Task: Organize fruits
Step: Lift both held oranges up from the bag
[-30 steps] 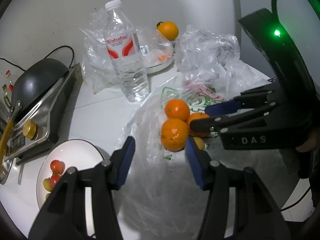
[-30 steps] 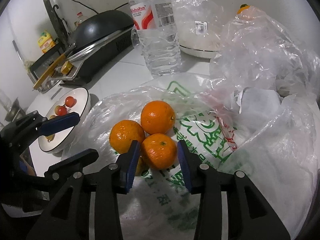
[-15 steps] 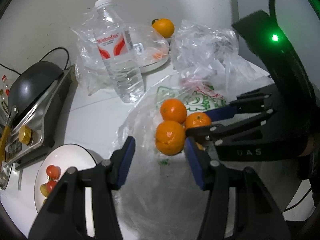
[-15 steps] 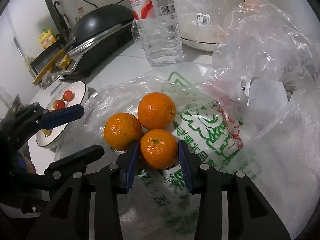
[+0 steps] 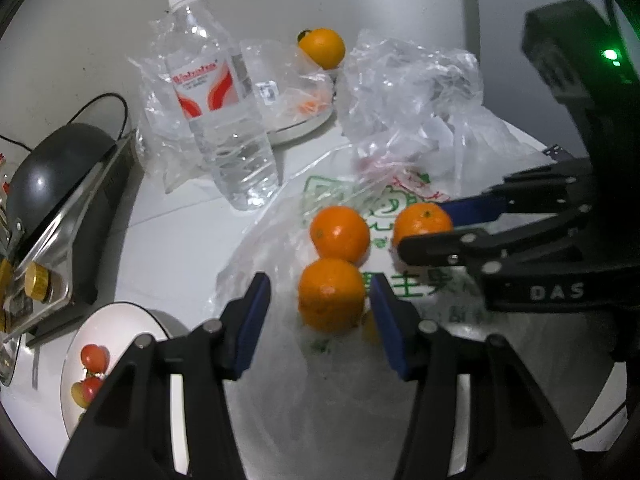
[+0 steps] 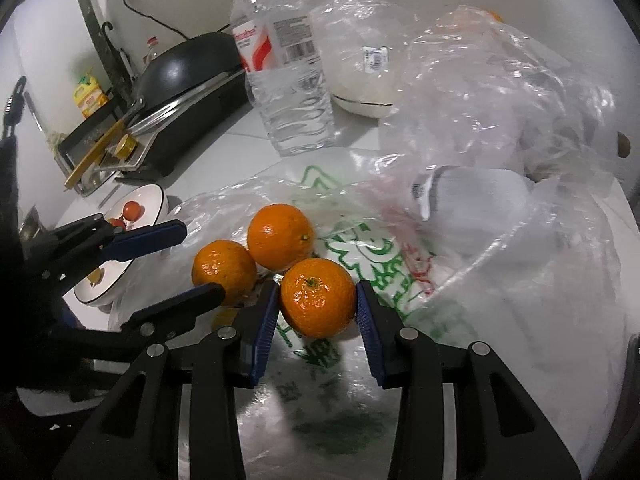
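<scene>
- Across the lower half of both frames, the white bench (image 5: 172, 236) carries a flattened plastic bag (image 6: 384, 264) with green print, on which three oranges lie in a cluster.
- At upper left of the right wrist frame, a black cooker (image 6: 188, 76) sits by the wall; a water bottle (image 5: 220, 120) stands upright at upper centre of the left wrist frame, with crumpled clear bags (image 5: 408, 92) beside it.
- At lower centre of the right wrist frame, the right hand-held gripper (image 6: 317, 312) pinches the near orange (image 6: 318, 298), both blue pads touching its sides.
- At lower centre of the left wrist frame, the left hand-held gripper (image 5: 320, 316) is spread, its pads either side of the left orange (image 5: 331, 294) without touching it.
- At lower left of the left wrist frame, a white plate (image 5: 120, 320) holds small red and yellow fruits (image 5: 94, 356).
- The middle orange (image 5: 340, 234) touches the other two.
- A fourth orange (image 5: 322, 48) sits at top centre of the left wrist frame, behind a white dish (image 5: 296, 128).
</scene>
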### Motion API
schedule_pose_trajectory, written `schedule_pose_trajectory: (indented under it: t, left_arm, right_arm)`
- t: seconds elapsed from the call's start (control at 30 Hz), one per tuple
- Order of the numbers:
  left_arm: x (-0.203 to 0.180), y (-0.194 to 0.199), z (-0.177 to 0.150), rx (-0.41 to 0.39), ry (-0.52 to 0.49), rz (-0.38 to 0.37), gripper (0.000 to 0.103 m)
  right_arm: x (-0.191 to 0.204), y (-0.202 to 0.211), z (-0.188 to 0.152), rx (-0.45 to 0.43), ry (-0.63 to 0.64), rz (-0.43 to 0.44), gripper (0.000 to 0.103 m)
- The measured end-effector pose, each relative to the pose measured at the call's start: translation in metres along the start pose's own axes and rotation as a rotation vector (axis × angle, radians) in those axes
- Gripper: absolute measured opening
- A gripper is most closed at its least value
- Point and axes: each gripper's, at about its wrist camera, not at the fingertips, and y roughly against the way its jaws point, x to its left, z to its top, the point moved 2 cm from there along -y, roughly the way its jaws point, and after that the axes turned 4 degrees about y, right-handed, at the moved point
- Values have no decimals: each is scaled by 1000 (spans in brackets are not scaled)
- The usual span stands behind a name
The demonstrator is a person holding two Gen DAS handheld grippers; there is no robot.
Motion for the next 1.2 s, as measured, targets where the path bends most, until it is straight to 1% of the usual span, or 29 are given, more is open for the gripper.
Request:
schedule_pose_trajectory:
  t: [0.13,0.2,0.23,0.27,0.5,0.77,1.2]
  left_arm:
    - [-1,-8,2,22,-2,-12,53]
    - [-3,-11,2,27,-9,-16,49]
    - [-4,-12,1,32,-11,-20,43]
    - [-4,-13,1,37,-12,-23,41]
    - [-3,-10,0,31,-8,-36,39]
    - [-4,11,2,-20,-10,-48,39]
    - [1,61,2,-111,-14,-46,39]
  right_arm:
    - [-2,1,-1,-1,3,-7,41]
    - [-2,1,-2,-1,3,-7,41]
    - [-2,1,-2,-1,3,-7,41]
    - [-2,1,-2,-2,3,-7,41]
    - [-2,3,-2,-4,3,-14,41]
    - [7,11,3,-18,17,-29,41]
    - [33,37,7,-54,48,-49,41]
